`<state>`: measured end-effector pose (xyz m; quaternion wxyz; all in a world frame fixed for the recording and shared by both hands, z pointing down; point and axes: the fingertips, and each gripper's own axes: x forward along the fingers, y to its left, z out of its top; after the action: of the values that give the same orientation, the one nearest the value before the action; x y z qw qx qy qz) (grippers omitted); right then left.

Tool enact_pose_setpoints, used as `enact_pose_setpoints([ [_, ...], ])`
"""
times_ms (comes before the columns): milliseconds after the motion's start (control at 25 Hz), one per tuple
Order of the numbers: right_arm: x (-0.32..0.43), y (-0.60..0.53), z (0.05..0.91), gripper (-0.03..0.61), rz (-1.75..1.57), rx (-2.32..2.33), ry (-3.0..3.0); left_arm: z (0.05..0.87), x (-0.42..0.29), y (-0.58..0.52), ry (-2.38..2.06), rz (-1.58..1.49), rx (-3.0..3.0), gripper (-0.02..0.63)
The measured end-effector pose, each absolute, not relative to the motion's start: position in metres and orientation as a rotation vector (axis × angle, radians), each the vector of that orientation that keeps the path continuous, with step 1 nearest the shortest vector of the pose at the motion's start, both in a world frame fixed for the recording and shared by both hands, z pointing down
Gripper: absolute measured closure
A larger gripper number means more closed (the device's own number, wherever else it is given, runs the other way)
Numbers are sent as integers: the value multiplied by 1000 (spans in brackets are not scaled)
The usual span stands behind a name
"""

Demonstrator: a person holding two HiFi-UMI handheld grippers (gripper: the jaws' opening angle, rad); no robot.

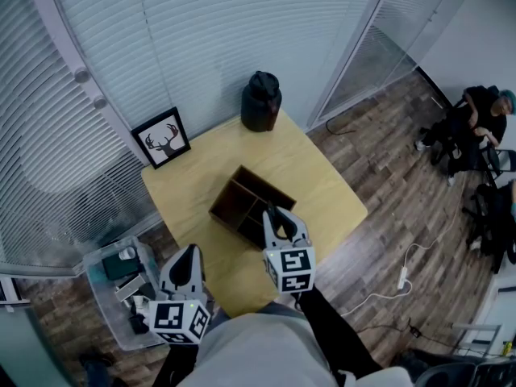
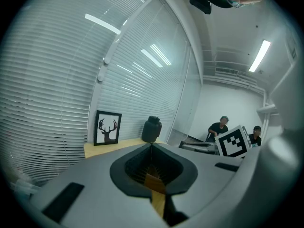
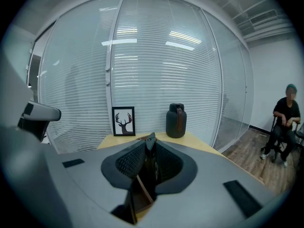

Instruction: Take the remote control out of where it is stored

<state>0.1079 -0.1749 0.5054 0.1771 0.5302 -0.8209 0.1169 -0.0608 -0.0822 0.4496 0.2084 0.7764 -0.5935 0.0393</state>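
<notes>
- Right gripper view: the right tool [image 3: 151, 139] is pinched on a thin dark slab standing on edge between its pads. I take this to be the remote control [image 3: 150, 167].
- Below the pads in that view, at the bottom middle of the frame, a wooden divider of the storage box [image 3: 138, 199] shows. The remote's lower end hangs just above it or in it, and I cannot tell which.
- Head view: the box sits at the centre of the frame on the yellow worktop [image 1: 322, 192], open side up, and the right tool is over its lower right corner.
- Progress, as a judgement: the grip looks made and the lift is under way or about to start. Left to do is to bring the remote clear of the box rim and set it somewhere.
- Right hand pose: the tool reaches forward from the body and points down into the box, with its marker cube towards the bottom of the frame.
- Left tool [image 1: 187, 253]: the jaws are pressed together on nothing. It is held low at the lower left, near the worktop's edge and well apart from the box, doing no work.
- A framed deer picture [image 1: 162, 138] and a dark jug [image 1: 260, 101] stand at the far side, away from the action.
</notes>
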Motion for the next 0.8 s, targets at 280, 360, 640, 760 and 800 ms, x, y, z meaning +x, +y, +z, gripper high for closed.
enact_pose_setpoints([
  [280, 108, -175, 502, 511, 329, 1501, -2336, 450, -59, -82, -1648, 111, 2160, 606],
  [360, 109, -175, 502, 511, 328, 1504, -2332, 450, -58, -82, -1647, 113, 2162, 606],
  [640, 110, -175, 501, 511, 320, 1508, -2338, 450, -57, -82, -1645, 111, 2165, 606],
  [760, 111, -174, 499, 511, 320, 1510, -2340, 450, -56, -81, -1645, 113, 2166, 606],
  [800, 111, -174, 499, 511, 321, 1510, -2341, 450, -56, -81, -1644, 115, 2169, 606],
])
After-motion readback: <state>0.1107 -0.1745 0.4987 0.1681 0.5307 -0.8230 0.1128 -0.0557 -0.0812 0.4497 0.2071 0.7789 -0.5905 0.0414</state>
